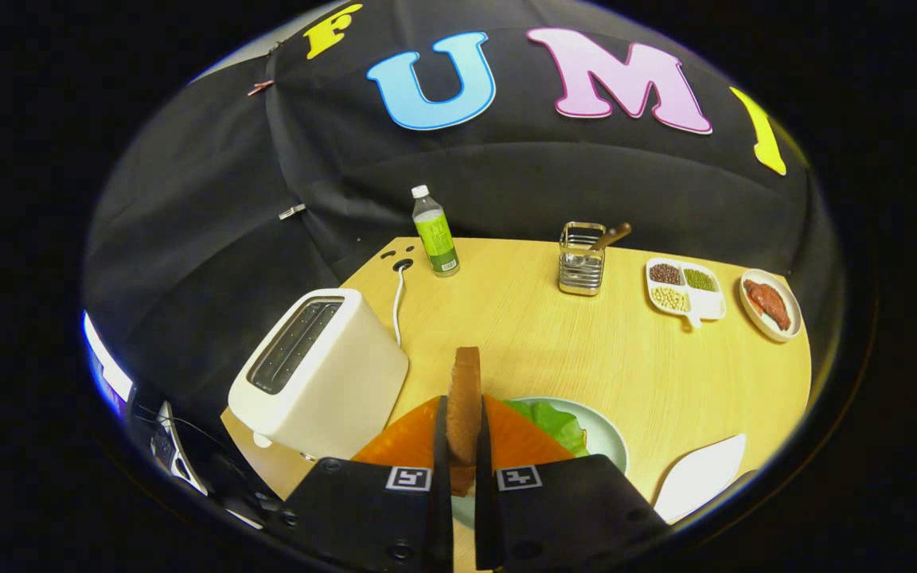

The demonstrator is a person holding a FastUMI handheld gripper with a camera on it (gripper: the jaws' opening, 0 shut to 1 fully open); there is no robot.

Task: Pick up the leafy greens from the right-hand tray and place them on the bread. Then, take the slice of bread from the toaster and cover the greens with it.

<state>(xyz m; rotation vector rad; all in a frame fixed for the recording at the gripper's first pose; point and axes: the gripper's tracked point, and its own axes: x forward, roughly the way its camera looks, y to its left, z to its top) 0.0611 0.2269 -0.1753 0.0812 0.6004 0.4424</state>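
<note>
You have the claw (462,446) closed on the slice of bread (465,398), both fingers pressing its flat faces so it stands on edge between them, its brown crust running up and away from you. Holding it edge-on like this suits a thin, stiff slice: the fingers bear on the broad sides, where it is least likely to crumble or slip. Judging by that grip, the second half of the task is under way.

Just below and beyond the fingers sits the round pale plate (606,442). On it you can see the leafy greens (558,422), crinkled and bright, lying beside the held slice; the bread under them is hidden, so I cannot tell how squarely they cover it. The orange shapes either side of the slice are too close and blurred to name.

The toaster (319,374) stands to the left of the fingers, a smooth cream box with rounded corners, its slots dark and open on top, its white cord trailing back across the wood-grain tabletop (522,326). The white tray (701,473) lies to the right of the plate.

Further back are a plastic bottle (435,232) with a green label, a wire metal holder (582,259) with a wooden handle in it, a divided dish of beans (684,290) and a small plate of meat (770,305), all well apart from your work.

To cover the greens you will probably need to tip the slice flat before letting go.
</note>
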